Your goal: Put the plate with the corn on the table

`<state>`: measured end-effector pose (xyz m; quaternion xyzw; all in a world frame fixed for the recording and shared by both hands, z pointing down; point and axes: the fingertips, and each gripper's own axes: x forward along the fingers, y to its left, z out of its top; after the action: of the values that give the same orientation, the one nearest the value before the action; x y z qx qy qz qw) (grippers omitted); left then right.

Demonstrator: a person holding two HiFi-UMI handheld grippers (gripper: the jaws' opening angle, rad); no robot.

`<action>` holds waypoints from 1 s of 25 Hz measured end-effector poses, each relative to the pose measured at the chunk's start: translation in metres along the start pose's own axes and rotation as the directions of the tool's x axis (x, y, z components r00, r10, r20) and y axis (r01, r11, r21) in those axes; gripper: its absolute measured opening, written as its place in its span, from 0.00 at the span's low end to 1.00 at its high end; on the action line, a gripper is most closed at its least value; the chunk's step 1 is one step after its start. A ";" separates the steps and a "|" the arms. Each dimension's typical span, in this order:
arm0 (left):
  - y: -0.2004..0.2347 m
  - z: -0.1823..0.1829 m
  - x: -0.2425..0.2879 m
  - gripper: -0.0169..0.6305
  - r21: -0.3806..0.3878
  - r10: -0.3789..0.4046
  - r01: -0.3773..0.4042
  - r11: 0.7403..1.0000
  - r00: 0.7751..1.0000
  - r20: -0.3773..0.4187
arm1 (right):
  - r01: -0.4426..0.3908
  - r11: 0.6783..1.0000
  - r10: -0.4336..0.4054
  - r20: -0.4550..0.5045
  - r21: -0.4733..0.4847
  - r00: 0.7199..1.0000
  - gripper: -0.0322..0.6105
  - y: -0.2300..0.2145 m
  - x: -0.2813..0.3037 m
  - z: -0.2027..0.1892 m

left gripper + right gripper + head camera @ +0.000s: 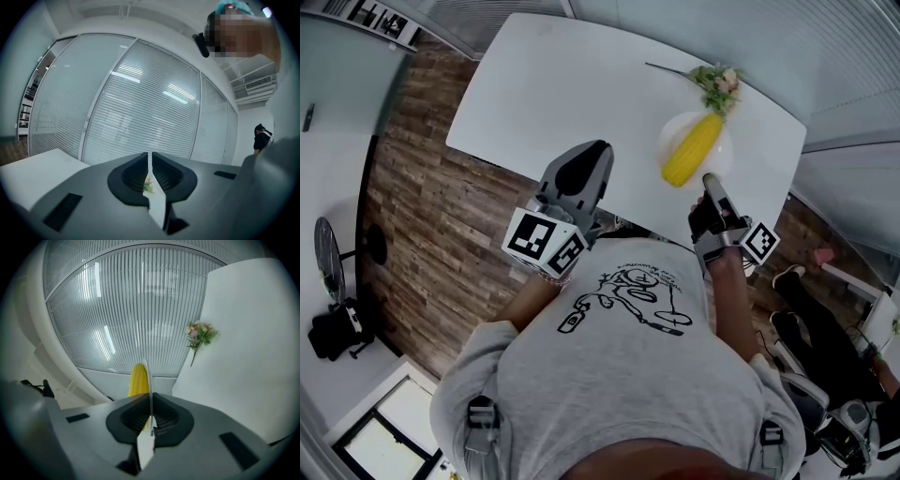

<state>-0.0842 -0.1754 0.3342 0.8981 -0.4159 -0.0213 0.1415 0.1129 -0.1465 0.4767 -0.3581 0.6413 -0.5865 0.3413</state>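
Note:
A small white plate (722,150) carries a yellow corn cob (694,150) over the far right part of the white table (553,94). My right gripper (709,178) is shut on the plate's near rim. In the right gripper view the plate (148,380) runs edge-on between the jaws of the gripper (150,399), with the corn (138,380) on its left side. Whether the plate rests on the table I cannot tell. My left gripper (592,152) hovers over the table's near edge, shut and holding nothing (150,157).
A sprig of flowers (715,82) lies on the table just beyond the plate, and shows in the right gripper view as flowers (199,335). Wood floor (431,216) lies left of the table. Glass walls with blinds (150,103) stand behind it. A seated person's legs (820,342) are at the right.

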 end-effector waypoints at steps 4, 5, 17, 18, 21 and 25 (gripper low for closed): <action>-0.002 -0.002 -0.002 0.09 0.001 0.001 -0.001 1.000 1.000 -0.001 | 0.003 1.000 -0.003 0.006 0.005 1.000 0.08 -0.023 -0.007 0.002; -0.003 -0.002 -0.003 0.09 0.001 0.002 -0.002 1.000 1.000 -0.002 | 0.004 1.000 -0.004 0.008 0.005 1.000 0.08 -0.028 -0.009 0.002; -0.002 -0.003 -0.008 0.09 0.002 0.018 -0.018 1.000 1.000 -0.007 | 0.025 1.000 -0.025 0.018 -0.005 1.000 0.08 -0.088 -0.021 0.017; -0.003 -0.002 -0.009 0.09 0.003 0.019 -0.019 1.000 1.000 -0.007 | 0.013 1.000 -0.013 0.017 -0.003 1.000 0.08 -0.091 -0.021 0.017; -0.002 -0.002 -0.010 0.09 0.004 0.021 -0.021 1.000 1.000 -0.009 | -0.015 1.000 0.015 0.014 0.002 1.000 0.08 -0.101 -0.022 0.018; -0.001 -0.001 -0.009 0.09 0.005 0.023 -0.023 1.000 1.000 -0.009 | -0.010 1.000 0.010 0.007 0.003 1.000 0.08 -0.118 -0.024 0.018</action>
<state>-0.0890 -0.1679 0.3347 0.8937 -0.4257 -0.0147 0.1412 0.1479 -0.1420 0.5936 -0.3564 0.6409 -0.5846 0.3471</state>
